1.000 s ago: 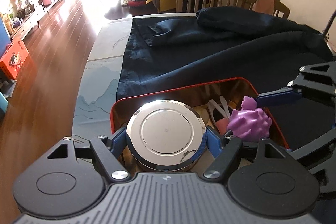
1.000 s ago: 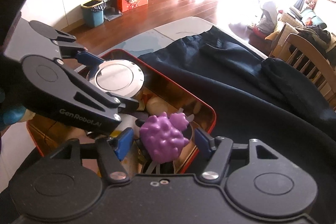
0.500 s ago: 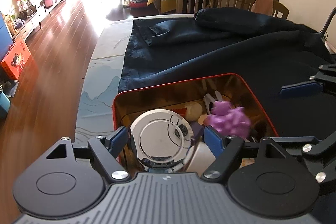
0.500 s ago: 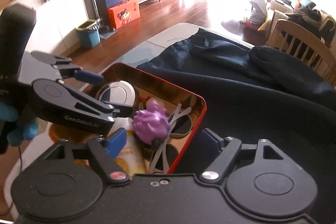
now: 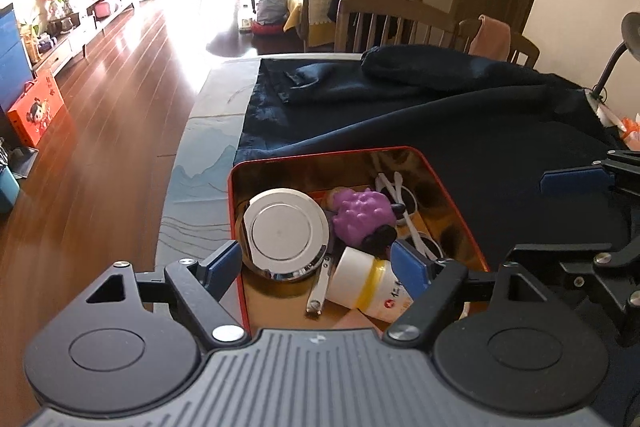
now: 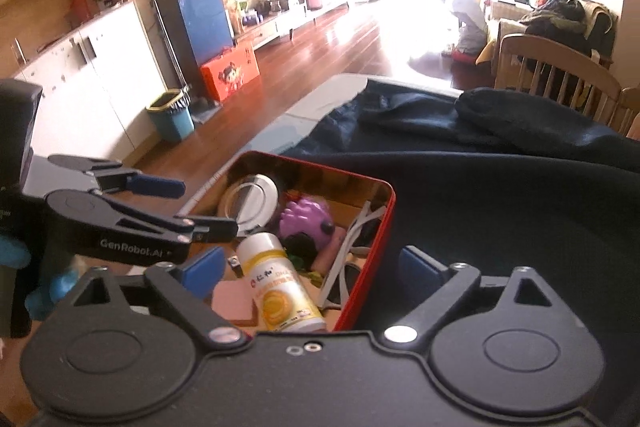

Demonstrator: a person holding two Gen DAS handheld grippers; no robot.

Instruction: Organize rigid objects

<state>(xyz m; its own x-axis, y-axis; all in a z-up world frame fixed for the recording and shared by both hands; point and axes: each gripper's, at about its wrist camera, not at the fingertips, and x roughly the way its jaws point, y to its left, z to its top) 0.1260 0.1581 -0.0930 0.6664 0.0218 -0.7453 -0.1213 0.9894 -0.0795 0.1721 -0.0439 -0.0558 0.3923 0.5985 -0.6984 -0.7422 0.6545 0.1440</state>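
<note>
Left gripper (image 5: 316, 267): jaws spread wide, nothing between the blue pads, held above the near-left corner of the red tin (image 5: 456, 201). Left pad outside the tin's left wall, right pad over the interior.

Right gripper (image 6: 308, 269): likewise wide open and empty, above the tin's near-right side; left pad over the contents, right pad outside the red wall, over the dark navy cloth (image 6: 500, 207).

Tin contents noted, all lying loose:
- Round silver metal canister (image 5: 286, 227), directly ahead of the left gripper, toward its left pad, against the tin's left wall, tilted.
- Purple knobbly toy (image 5: 362, 213), ahead and right of the canister, touching or nearly touching it; cannot tell which.
- White bottle with yellow label (image 5: 372, 285), on its side, just inside the left gripper's right pad; in the right wrist view, immediately ahead between the pads, nearer the left one.
- Small metal tool (image 5: 320, 287) between canister and bottle, identity unclear.
- White-framed glasses (image 6: 352, 251) along the tin's right wall, ahead of the right gripper.
- Pink flat item (image 6: 234, 299) at the near edge, partly hidden.

Tin resting on the navy cloth spread over the table (image 5: 208, 147).
</note>
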